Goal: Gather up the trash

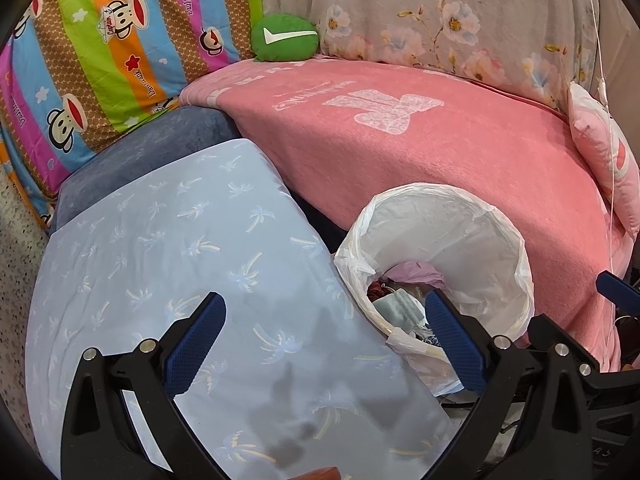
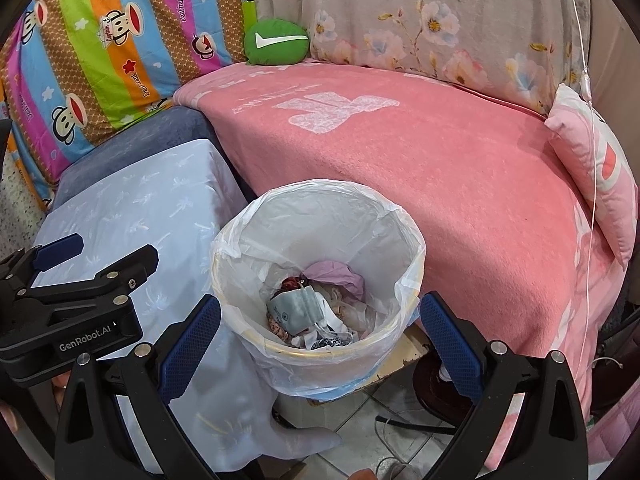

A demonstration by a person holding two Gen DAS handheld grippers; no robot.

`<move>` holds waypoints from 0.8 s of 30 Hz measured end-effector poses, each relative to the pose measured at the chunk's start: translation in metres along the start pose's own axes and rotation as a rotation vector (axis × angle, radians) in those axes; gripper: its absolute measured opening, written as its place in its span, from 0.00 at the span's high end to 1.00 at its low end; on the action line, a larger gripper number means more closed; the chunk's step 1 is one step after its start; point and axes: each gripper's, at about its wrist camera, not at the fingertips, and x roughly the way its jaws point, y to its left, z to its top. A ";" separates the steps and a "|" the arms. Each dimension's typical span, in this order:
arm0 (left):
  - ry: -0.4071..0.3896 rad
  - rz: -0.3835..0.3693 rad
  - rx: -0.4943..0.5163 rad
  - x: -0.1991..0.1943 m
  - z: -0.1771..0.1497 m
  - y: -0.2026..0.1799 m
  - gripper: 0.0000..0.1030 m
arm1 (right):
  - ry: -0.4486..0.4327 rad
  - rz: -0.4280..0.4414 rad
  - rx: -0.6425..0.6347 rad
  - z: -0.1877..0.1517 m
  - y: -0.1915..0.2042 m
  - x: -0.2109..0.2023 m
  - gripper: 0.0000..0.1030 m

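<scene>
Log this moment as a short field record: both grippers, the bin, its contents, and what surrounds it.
left gripper: open, empty, over the pale blue palm-print cloth
right gripper: open, empty, jaws either side of the bin's near rim
bin: round bin with white plastic liner, upright
contents: grey-blue face mask, crumpled pink paper, other scraps too mixed to tell apart
surroundings: pink blanket behind the bin, green round cushion at the back
</scene>
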 end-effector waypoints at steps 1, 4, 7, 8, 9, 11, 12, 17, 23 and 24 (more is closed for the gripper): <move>0.001 0.000 0.002 0.000 0.000 -0.001 0.07 | 0.001 0.000 0.000 0.000 0.000 0.000 0.06; 0.003 -0.001 0.002 0.000 -0.001 -0.002 0.07 | 0.001 0.001 0.001 -0.001 0.000 0.000 0.06; 0.008 -0.005 0.002 0.001 -0.001 -0.003 0.07 | 0.001 0.000 0.001 -0.001 -0.001 0.000 0.06; 0.009 -0.006 0.001 0.001 -0.001 -0.003 0.07 | 0.001 0.000 0.000 -0.001 0.000 0.000 0.06; 0.010 -0.005 0.002 0.002 -0.001 -0.003 0.07 | 0.002 -0.001 0.000 -0.001 -0.001 0.000 0.06; 0.014 -0.005 0.003 0.003 -0.001 -0.004 0.07 | 0.002 -0.002 0.000 -0.001 -0.001 0.001 0.06; 0.014 -0.005 0.004 0.003 -0.001 -0.004 0.07 | 0.003 -0.002 0.000 -0.003 -0.002 0.001 0.06; 0.015 -0.004 0.006 0.003 -0.002 -0.005 0.07 | 0.005 -0.008 0.000 -0.007 -0.005 0.004 0.06; 0.019 -0.007 0.007 0.003 -0.003 -0.006 0.07 | 0.006 -0.008 -0.001 -0.007 -0.006 0.004 0.06; 0.019 -0.006 0.007 0.003 -0.003 -0.006 0.07 | 0.006 -0.009 -0.001 -0.007 -0.007 0.004 0.06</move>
